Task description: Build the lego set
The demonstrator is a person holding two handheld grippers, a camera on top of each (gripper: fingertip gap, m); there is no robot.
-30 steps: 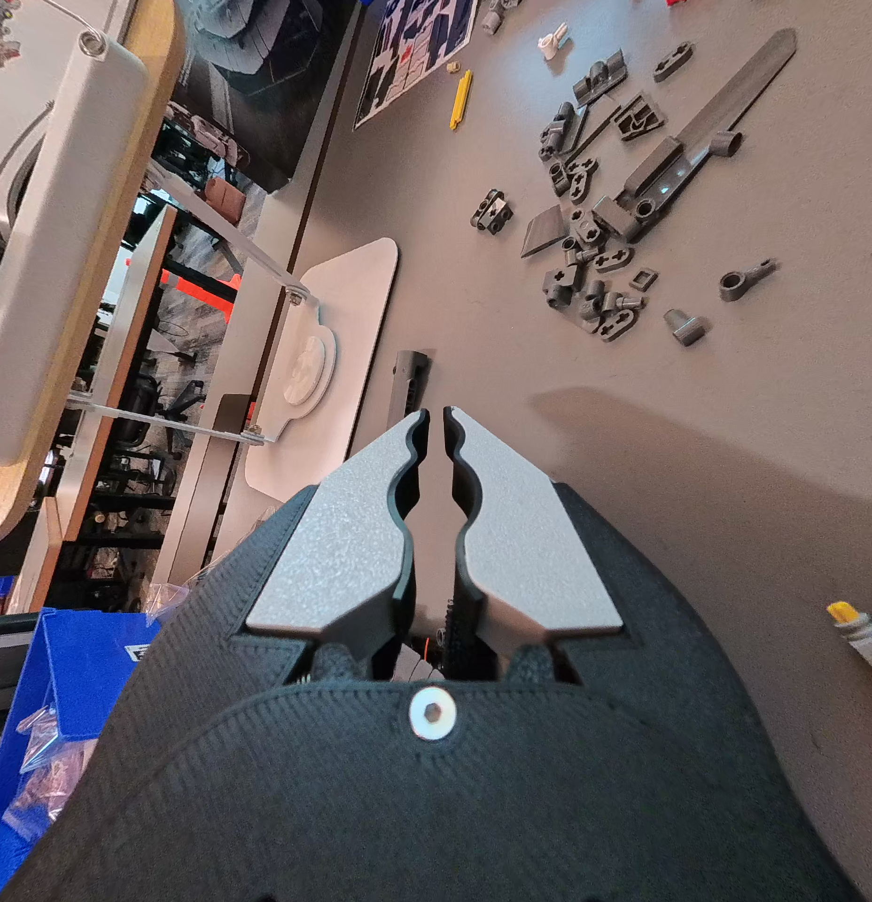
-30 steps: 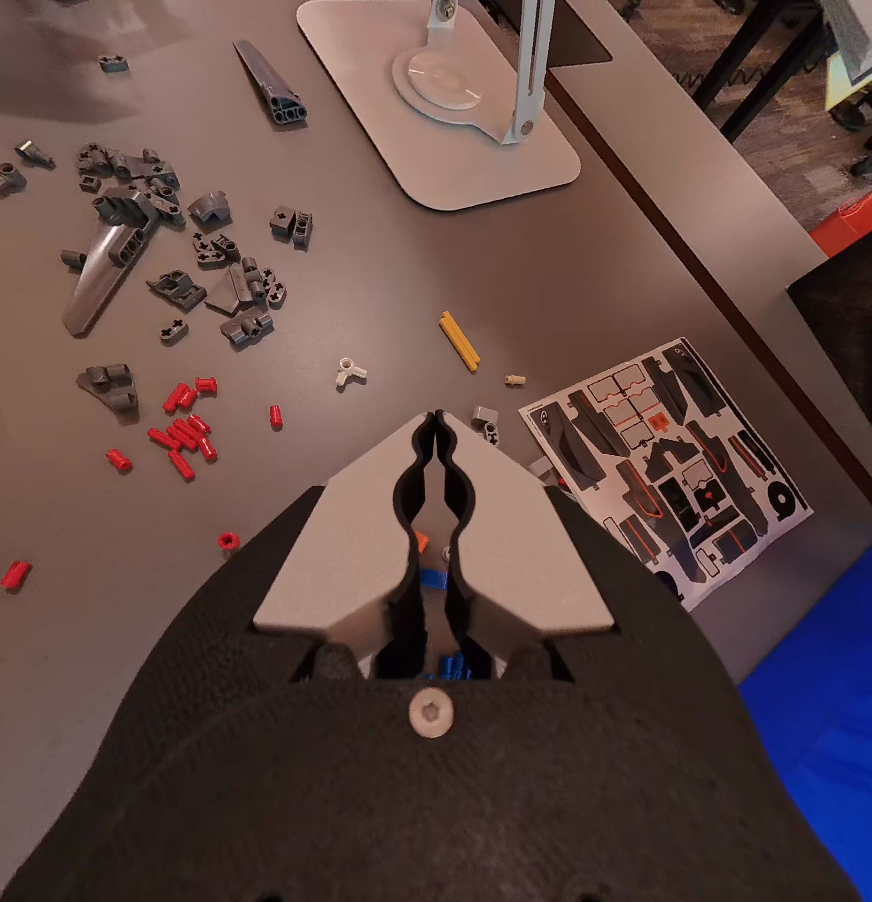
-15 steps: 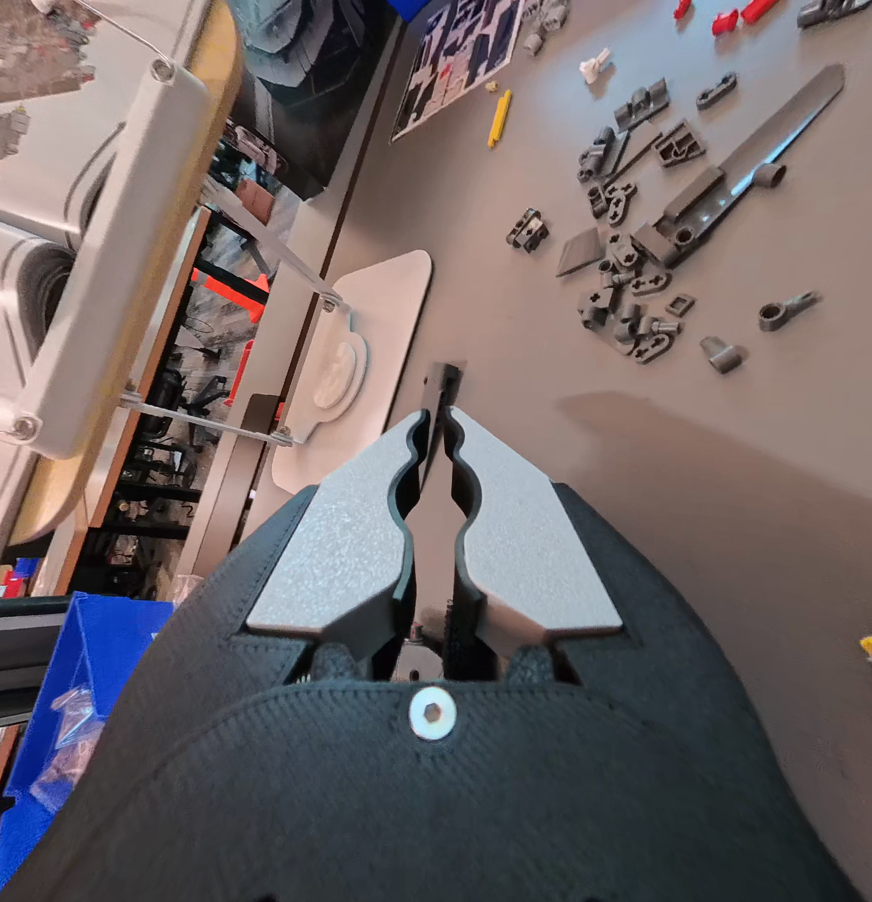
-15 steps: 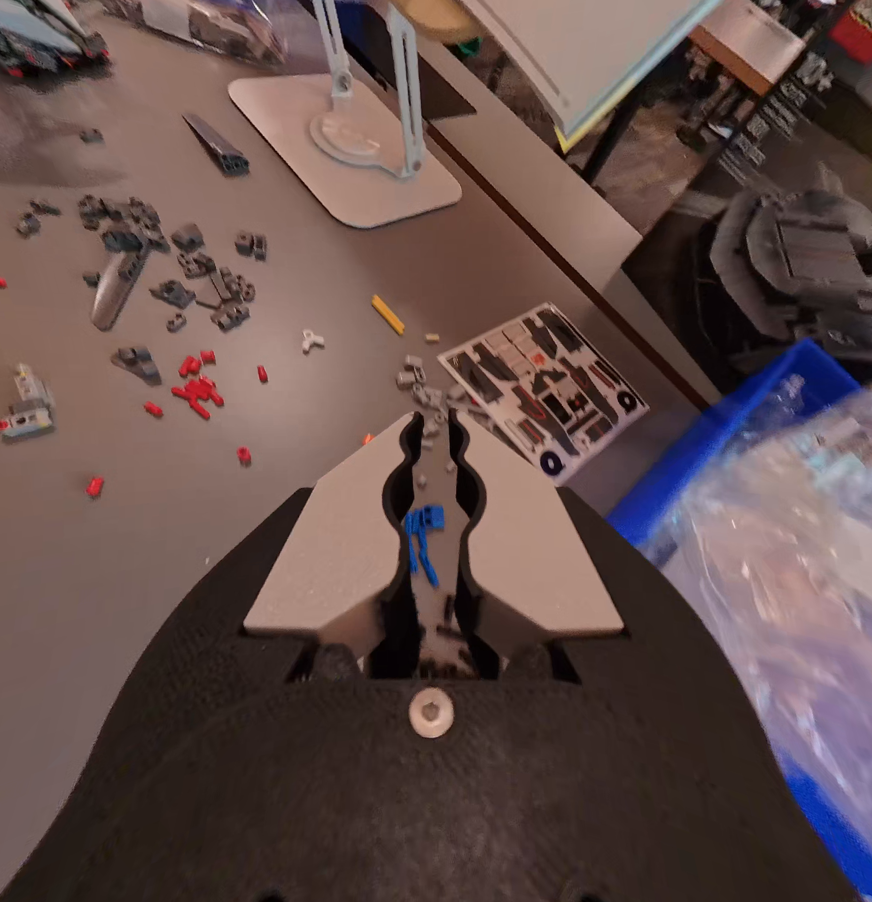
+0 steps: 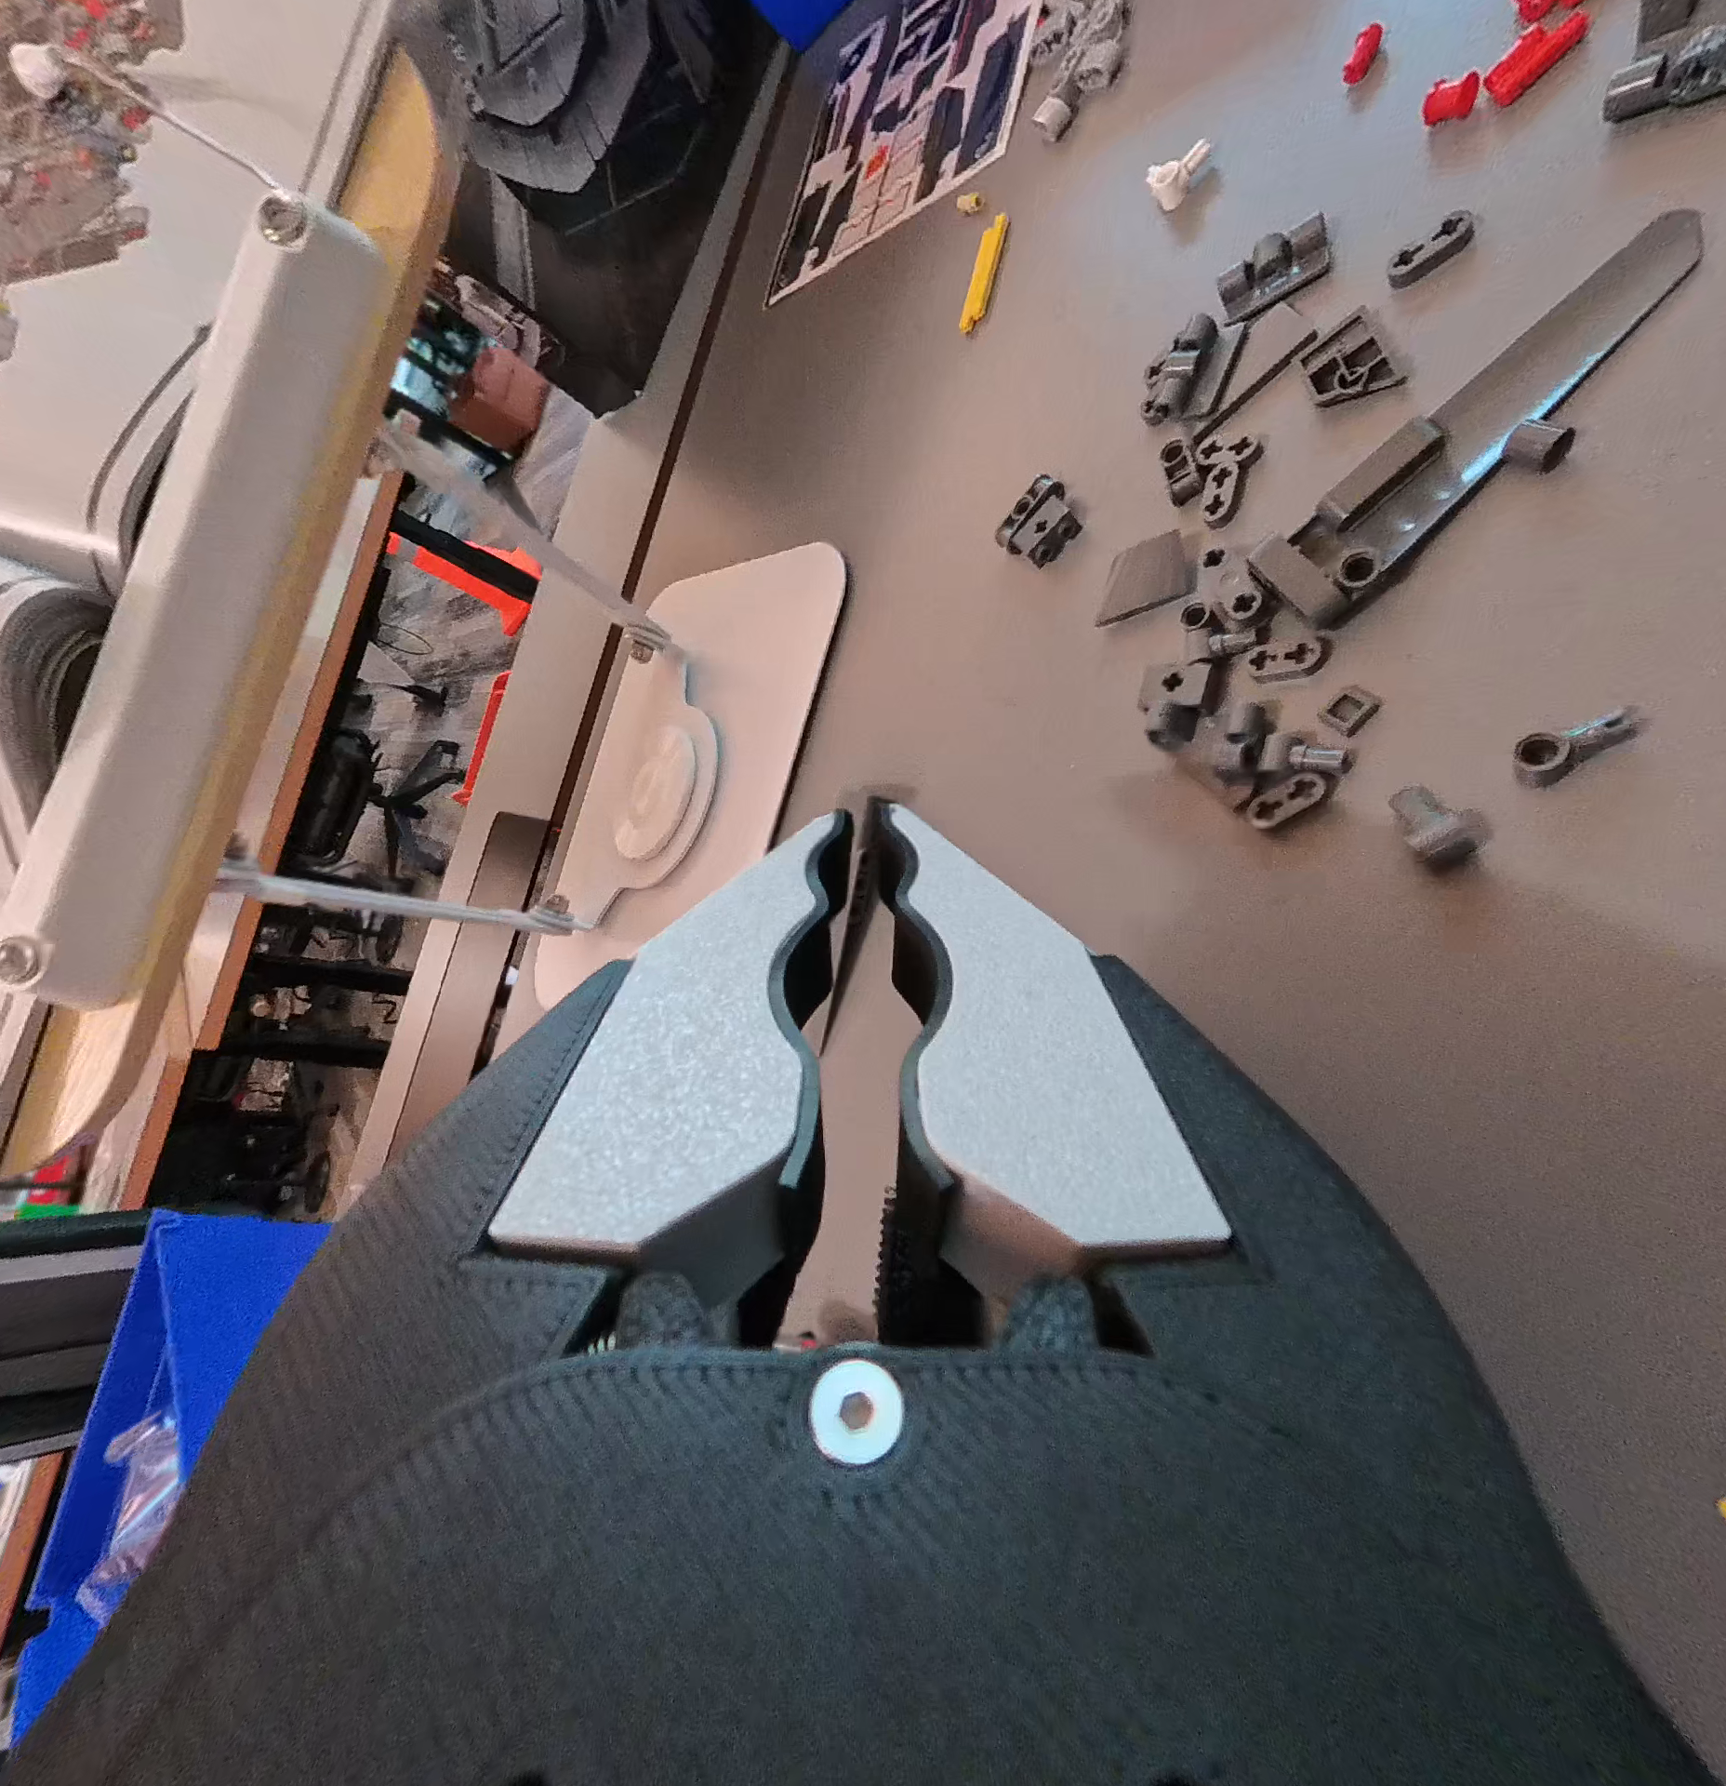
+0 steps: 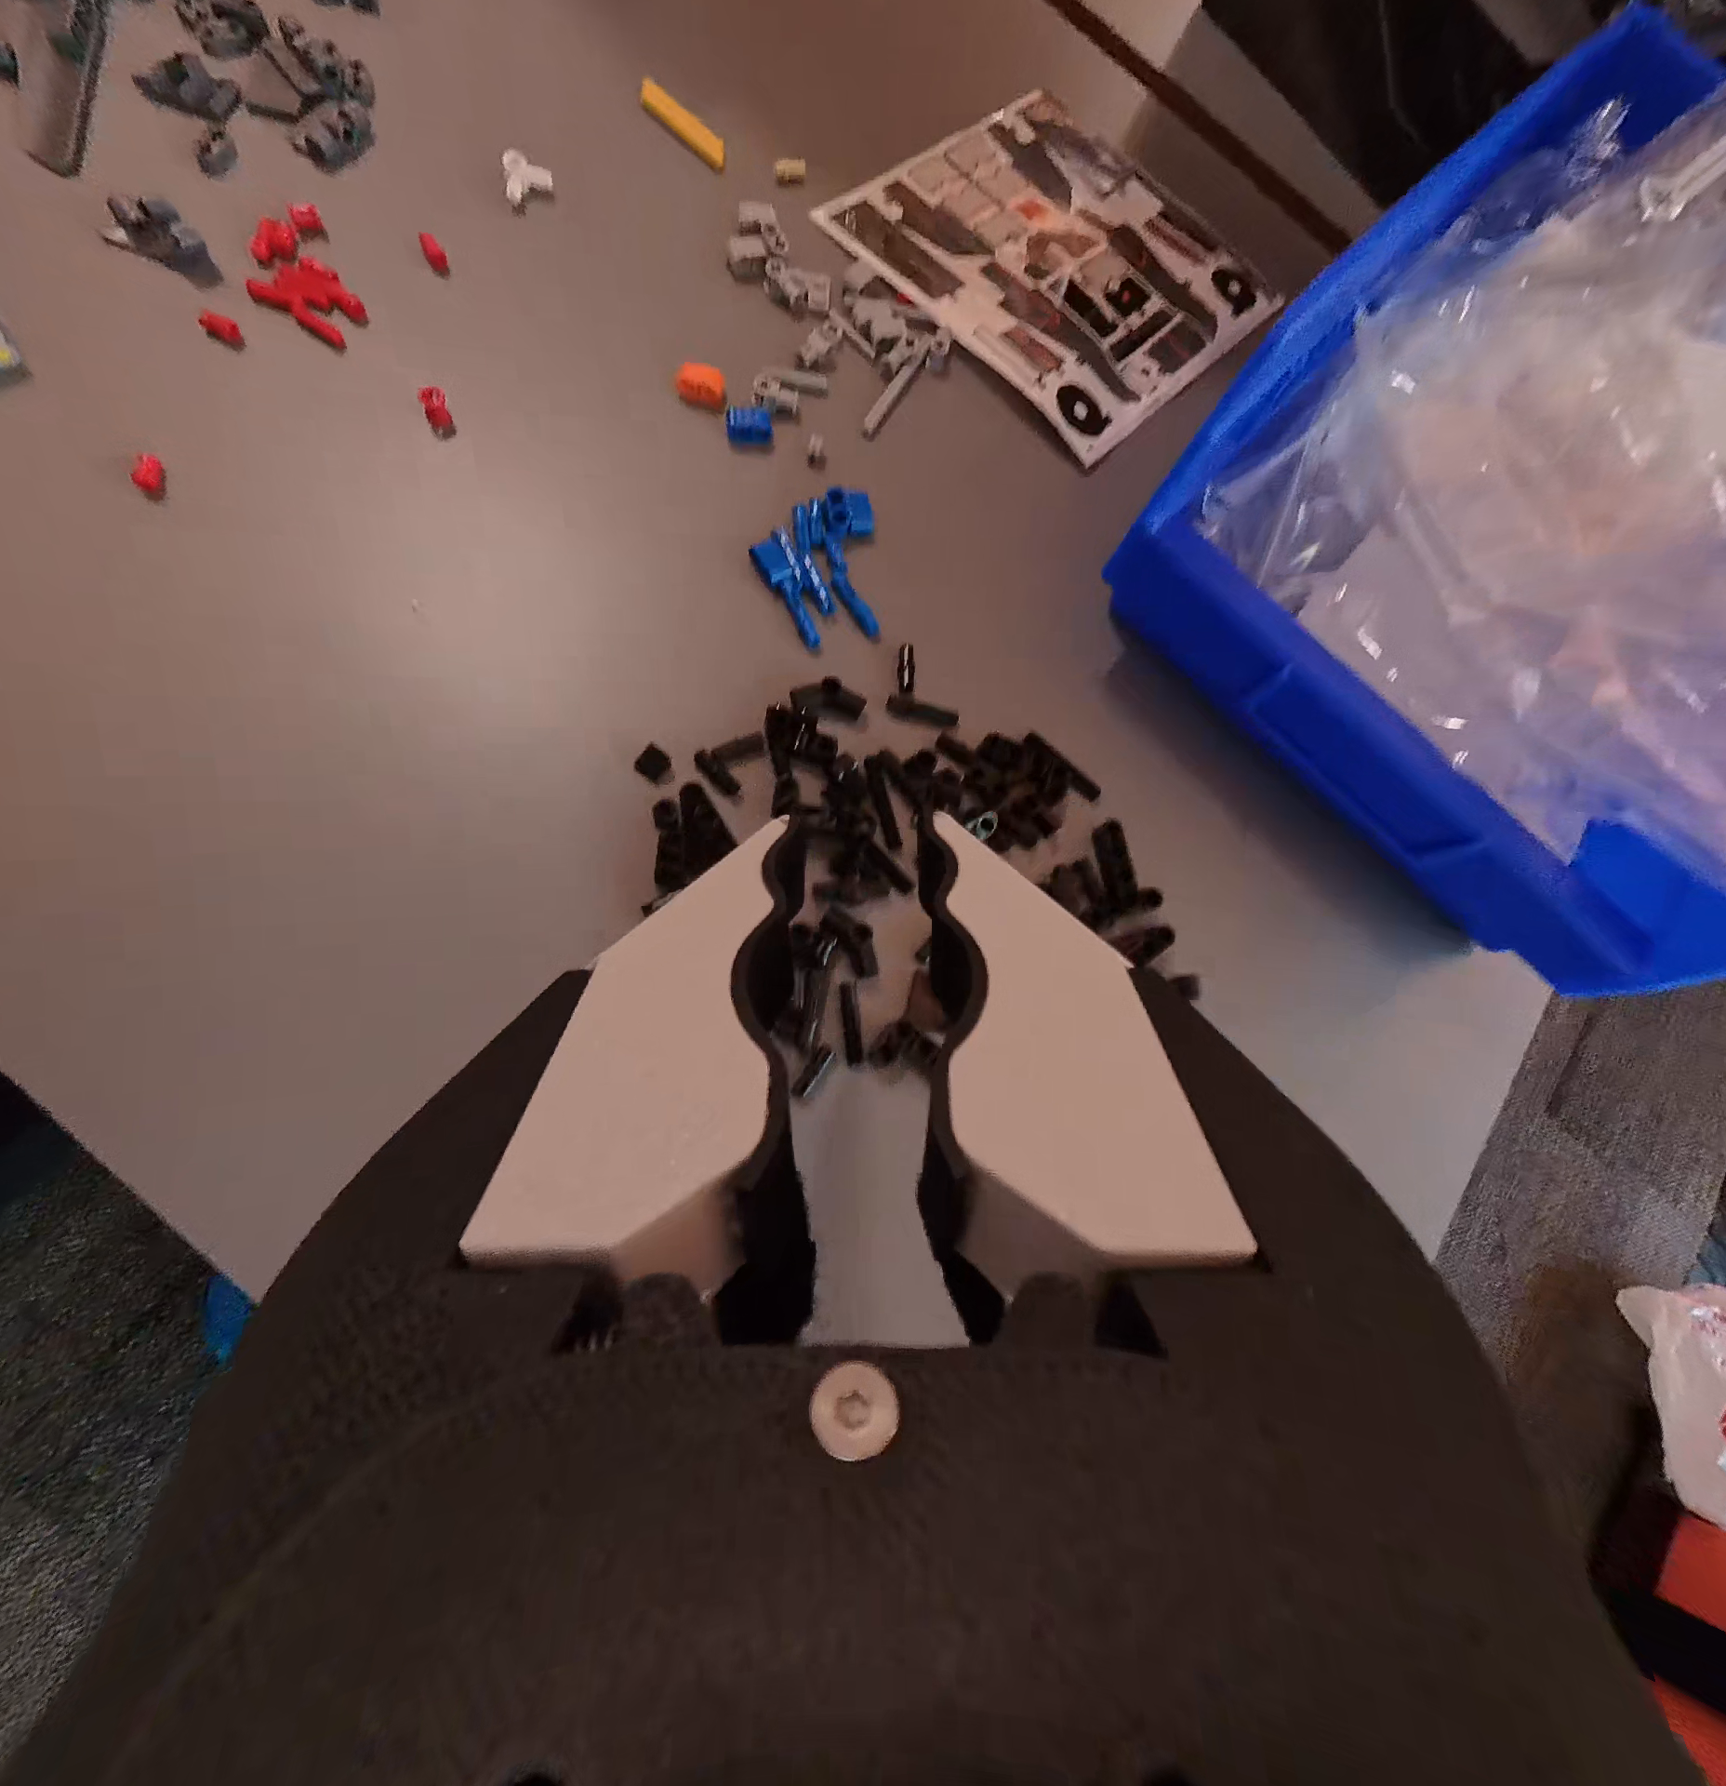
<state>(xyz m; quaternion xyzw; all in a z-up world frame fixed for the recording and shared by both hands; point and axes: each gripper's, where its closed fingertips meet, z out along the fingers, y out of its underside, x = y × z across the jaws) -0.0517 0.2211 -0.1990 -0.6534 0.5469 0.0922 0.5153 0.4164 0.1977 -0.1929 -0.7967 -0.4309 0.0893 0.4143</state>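
Near the table's front edge (image 6: pixel 115 1111), right claw (image 6: pixel 859 831) agape over black pins (image 6: pixel 985 773); left claw (image 5: pixel 867 821) clamped on dark strip (image 5: pixel 861 889).

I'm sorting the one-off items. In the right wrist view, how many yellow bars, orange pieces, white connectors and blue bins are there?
yellow bar: 1
orange piece: 1
white connector: 1
blue bin: 1
Total: 4
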